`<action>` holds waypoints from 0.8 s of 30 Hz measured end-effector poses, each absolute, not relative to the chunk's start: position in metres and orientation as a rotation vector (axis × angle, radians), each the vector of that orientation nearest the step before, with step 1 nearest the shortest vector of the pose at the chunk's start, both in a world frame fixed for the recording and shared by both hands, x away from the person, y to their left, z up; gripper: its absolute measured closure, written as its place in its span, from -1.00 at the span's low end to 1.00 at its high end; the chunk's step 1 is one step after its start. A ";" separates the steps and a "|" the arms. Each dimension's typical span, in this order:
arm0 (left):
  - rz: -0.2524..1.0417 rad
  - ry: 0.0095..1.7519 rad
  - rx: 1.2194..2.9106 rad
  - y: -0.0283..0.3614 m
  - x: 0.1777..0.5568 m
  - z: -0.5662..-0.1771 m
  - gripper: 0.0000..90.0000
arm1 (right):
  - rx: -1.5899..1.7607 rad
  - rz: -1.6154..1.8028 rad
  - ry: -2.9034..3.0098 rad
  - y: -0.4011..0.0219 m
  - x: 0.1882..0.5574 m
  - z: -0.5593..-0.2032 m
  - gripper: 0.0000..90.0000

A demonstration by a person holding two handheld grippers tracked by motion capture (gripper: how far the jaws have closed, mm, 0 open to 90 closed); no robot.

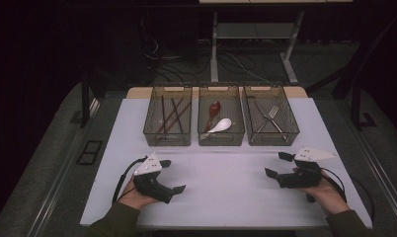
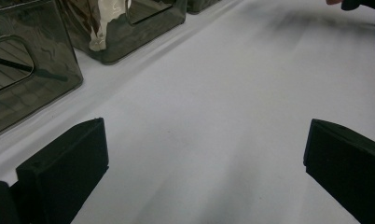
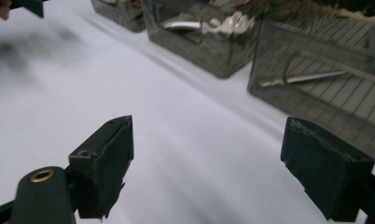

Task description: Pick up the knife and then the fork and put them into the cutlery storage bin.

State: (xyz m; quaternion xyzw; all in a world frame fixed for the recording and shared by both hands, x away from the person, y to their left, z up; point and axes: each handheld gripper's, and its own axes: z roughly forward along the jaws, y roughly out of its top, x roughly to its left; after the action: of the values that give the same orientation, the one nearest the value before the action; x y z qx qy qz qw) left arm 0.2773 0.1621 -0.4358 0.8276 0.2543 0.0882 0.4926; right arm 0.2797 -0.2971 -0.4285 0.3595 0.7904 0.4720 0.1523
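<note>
In the high view, a white table (image 1: 226,192) carried three smoky clear bins in a row across the upper centre: the left bin (image 1: 168,116) held dark chopsticks (image 1: 171,114), the middle bin (image 1: 221,116) a white spoon (image 1: 220,126) and a brown spoon (image 1: 214,108), the right bin (image 1: 270,115) a metal fork (image 1: 270,116). The left gripper (image 1: 173,175) sat lower left and the right gripper (image 1: 278,164) lower right, each with jaws spread and nothing between them. The bins looked already sorted, so the sensible course was probably to rest both grippers low, level and well short of the bins (no nudging them). In the left gripper view, the black jaws stood wide at the lower corners over bare table, with bin walls in the upper left. In the right gripper view, the jaws also stood apart and empty; the right bin (image 3: 325,88) with its fork handle (image 3: 302,78) lay at upper right. No brand, label or writing could be read anywhere.
</note>
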 end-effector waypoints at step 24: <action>0.210 0.605 2.013 0.162 0.277 -0.435 -1.00 | 1.028 1.384 2.254 -0.303 0.259 -0.437 -0.62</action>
State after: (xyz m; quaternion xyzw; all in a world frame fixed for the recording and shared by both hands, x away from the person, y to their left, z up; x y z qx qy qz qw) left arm 0.2773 0.1618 -0.4354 0.8295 0.2493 0.0864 0.4922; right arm 0.2586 -0.3032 -0.4366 0.3580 0.7852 0.4821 0.1512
